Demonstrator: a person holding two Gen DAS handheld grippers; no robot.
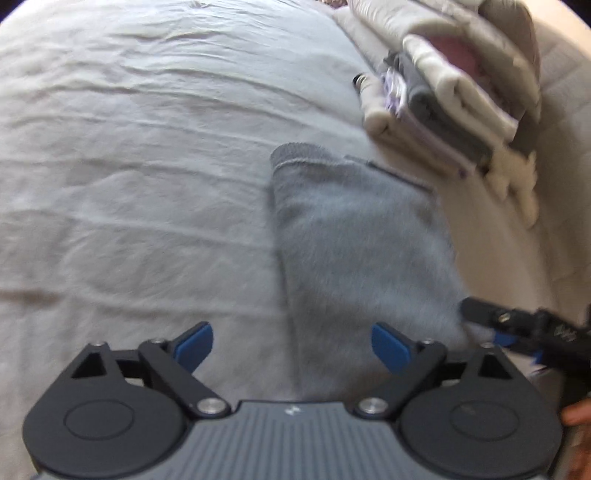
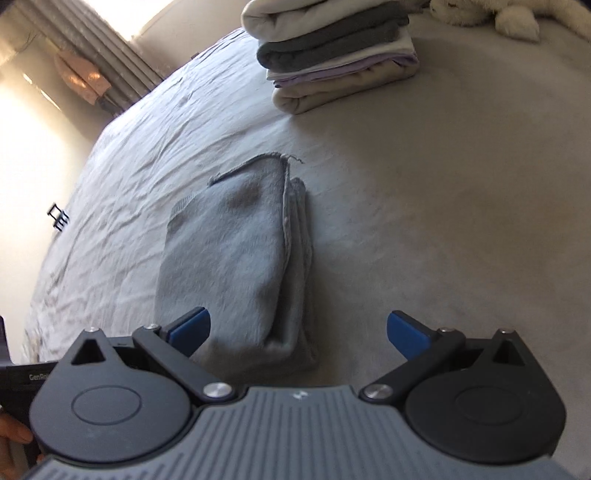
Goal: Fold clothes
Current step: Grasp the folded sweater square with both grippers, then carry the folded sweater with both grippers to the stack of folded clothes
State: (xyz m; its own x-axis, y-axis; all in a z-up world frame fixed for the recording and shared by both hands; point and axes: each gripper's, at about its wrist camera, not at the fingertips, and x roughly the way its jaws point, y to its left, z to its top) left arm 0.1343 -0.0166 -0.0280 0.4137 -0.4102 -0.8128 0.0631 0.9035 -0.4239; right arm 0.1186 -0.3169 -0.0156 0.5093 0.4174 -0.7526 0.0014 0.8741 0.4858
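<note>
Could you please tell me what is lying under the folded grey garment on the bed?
The grey garment rests directly on the pale bedsheet, which shows all around it. Its own folded layers show along the right edge. Anything between garment and sheet is covered and cannot be seen.

Bed: a wide bed covered by a pale grey wrinkled sheet (image 2: 155,147); it fills most of both views
Curtain: a grey pleated curtain (image 2: 92,48) hangs beyond the far edge of the bed
Light: strong daylight (image 2: 33,122) comes in beside the curtain, washing out the wall there
Wall: a plain cream wall (image 2: 184,29) stands behind the bed
Headboard side: a pale padded surface (image 1: 565,110) rises at the bed's right edge
</note>
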